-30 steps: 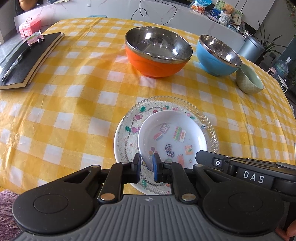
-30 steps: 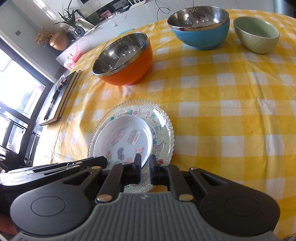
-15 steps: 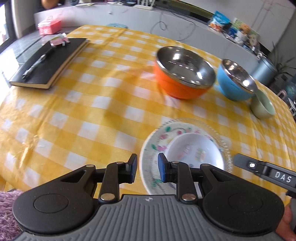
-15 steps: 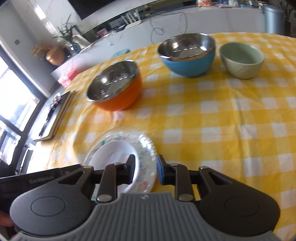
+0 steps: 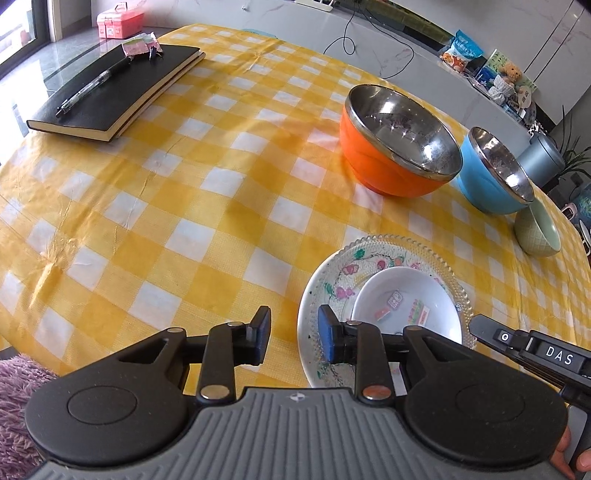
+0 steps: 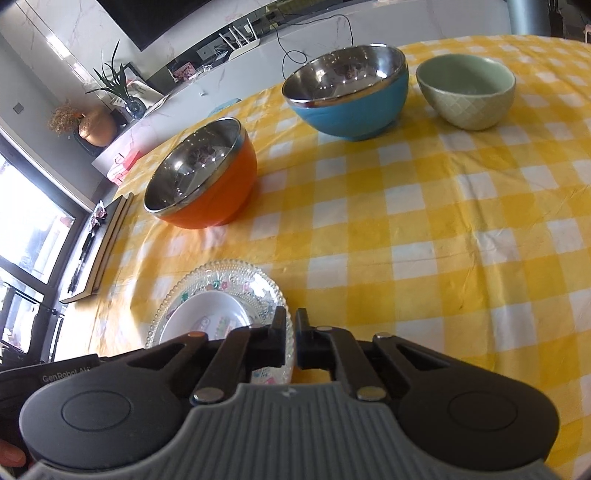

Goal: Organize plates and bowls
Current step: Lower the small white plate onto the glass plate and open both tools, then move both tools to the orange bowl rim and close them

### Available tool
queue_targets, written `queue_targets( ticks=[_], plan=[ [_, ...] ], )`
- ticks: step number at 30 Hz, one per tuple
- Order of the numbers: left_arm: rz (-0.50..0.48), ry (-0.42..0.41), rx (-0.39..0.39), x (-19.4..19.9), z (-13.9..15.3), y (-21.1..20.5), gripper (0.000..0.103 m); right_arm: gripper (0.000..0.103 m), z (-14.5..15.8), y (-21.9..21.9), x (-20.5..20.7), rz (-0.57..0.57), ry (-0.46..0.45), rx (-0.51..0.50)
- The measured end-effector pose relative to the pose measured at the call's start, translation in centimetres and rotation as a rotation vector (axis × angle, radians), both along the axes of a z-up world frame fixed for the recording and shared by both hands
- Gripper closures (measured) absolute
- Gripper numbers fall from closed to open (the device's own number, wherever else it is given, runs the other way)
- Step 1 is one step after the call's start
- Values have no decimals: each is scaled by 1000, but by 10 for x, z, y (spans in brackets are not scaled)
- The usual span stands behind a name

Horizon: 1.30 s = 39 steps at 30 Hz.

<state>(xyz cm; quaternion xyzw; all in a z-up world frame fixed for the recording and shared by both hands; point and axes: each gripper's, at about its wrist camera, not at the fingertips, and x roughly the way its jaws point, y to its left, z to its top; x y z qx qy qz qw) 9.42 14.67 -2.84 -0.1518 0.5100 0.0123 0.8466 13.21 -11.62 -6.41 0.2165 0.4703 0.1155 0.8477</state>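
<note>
A small white dish [image 5: 410, 306] sits in a flowered plate [image 5: 332, 280] on a clear glass plate [image 5: 458, 291], near the table's front edge. My left gripper [image 5: 293, 334] is open and empty, just left of the stack. My right gripper [image 6: 290, 336] is shut and empty at the stack's right rim [image 6: 266, 280]. An orange bowl [image 5: 395, 147], a blue bowl [image 5: 495, 173] and a green bowl [image 5: 539, 232] stand behind. In the right wrist view they are the orange bowl [image 6: 207, 177], the blue bowl [image 6: 351, 92] and the green bowl [image 6: 467, 90].
A black notebook [image 5: 118, 92] with a pen [image 5: 92, 86] lies at the far left of the yellow checked tablecloth [image 5: 184, 192]. A pink box [image 5: 120, 18] stands beyond the table. A purple fluffy rug [image 5: 18, 391] is at lower left.
Both grippers have pulled back and up from the plate stack. My left gripper has opened and shifted left. My right gripper opened a little, then shut again.
</note>
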Motion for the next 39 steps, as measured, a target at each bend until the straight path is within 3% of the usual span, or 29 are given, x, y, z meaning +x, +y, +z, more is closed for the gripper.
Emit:
queue_targets(
  ticks=[6,10,15,23,27,29,32,39],
  plan=[
    [-9,3,-21,0,-1,-1,72,103,-1,5,-3,11,2,-6],
    [-30,6,-19,0,-1,-5,81,103,-2,8,-5,28,12,-5],
    [-33,-3,-13,-2,0,-6,81,103,-2,8,-5,20,15,-5],
    [-17,-111,-31,-8,20,-3,81,98,10,5,-9,1,-24,-33],
    [-39,-157,14,-6,35,-13,79,98,21,5,-10,-2,-55,-35],
    [-52,-180,47,-4,43,-19,73,95,28,6,-8,-3,-70,-42],
    [-69,-194,84,4,53,-28,70,72,40,11,-4,-4,-98,-71],
    [-64,-211,184,33,68,-36,58,67,63,30,18,14,-150,-130]
  ],
)
